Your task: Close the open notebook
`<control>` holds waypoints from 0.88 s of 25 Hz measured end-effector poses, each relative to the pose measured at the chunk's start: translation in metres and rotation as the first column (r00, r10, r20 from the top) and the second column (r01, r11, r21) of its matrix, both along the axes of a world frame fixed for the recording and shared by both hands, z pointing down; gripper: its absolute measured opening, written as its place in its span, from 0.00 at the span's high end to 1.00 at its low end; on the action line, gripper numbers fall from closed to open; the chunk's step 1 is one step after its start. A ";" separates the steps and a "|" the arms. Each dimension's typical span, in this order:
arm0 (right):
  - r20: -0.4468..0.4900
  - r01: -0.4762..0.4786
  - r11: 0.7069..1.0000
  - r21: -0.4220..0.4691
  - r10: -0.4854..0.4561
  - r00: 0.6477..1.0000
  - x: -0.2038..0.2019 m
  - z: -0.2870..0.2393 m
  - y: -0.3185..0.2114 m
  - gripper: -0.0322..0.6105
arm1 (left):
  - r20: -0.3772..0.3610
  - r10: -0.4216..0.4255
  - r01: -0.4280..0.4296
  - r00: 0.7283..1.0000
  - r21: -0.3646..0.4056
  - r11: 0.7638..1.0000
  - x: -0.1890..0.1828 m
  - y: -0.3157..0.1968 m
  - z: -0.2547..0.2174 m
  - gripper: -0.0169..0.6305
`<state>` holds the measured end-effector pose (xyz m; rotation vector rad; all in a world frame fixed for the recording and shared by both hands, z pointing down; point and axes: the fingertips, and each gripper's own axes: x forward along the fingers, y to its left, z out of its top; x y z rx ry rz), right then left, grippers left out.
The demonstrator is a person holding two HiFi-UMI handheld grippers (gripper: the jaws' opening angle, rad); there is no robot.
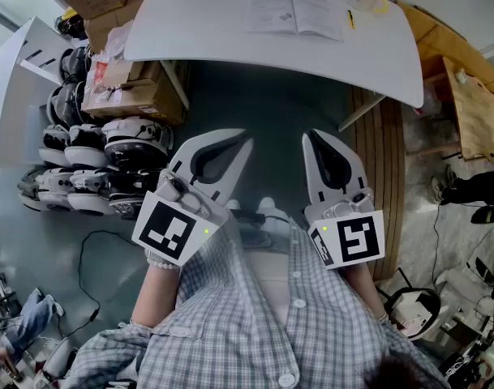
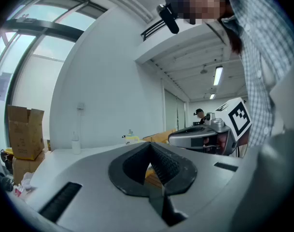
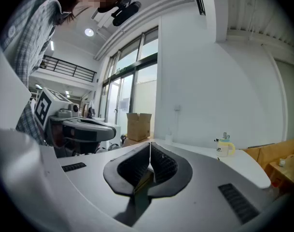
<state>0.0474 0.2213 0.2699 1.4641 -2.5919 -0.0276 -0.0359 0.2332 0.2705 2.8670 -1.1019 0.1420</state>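
Observation:
The open notebook (image 1: 295, 10) lies flat, pages up, near the far edge of a white table (image 1: 230, 43). Both grippers are held close to my body, well short of the table and apart from the notebook. In the head view my left gripper (image 1: 243, 140) is shut with nothing between its jaws; in its own view the tips (image 2: 149, 147) meet. My right gripper (image 1: 311, 138) stands beside it, also shut and empty, tips together (image 3: 150, 147). Neither gripper view shows the notebook.
A yellow mug (image 3: 225, 148) and a small yellow pen (image 1: 350, 19) sit on the table right of the notebook. Cardboard boxes (image 1: 133, 91) and several black-and-white helmets (image 1: 92, 164) crowd the floor on the left. A wooden platform (image 1: 384, 136) runs along the right.

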 end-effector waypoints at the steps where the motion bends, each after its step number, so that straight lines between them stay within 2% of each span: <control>1: -0.001 0.001 1.000 -0.002 -0.001 1.000 -0.001 0.001 0.000 0.91 | -0.004 -0.003 0.003 1.000 -0.002 1.000 -0.001 0.000 0.000 0.97; 13: 0.015 -0.020 1.000 -0.018 0.021 1.000 -0.014 0.003 0.000 0.91 | -0.028 -0.013 0.012 1.000 -0.020 1.000 -0.022 -0.002 0.003 0.97; 22: 0.007 -0.105 0.994 -0.004 0.105 0.994 -0.017 0.000 0.002 0.91 | -0.066 0.010 -0.010 0.998 -0.013 1.000 -0.045 -0.004 0.003 0.97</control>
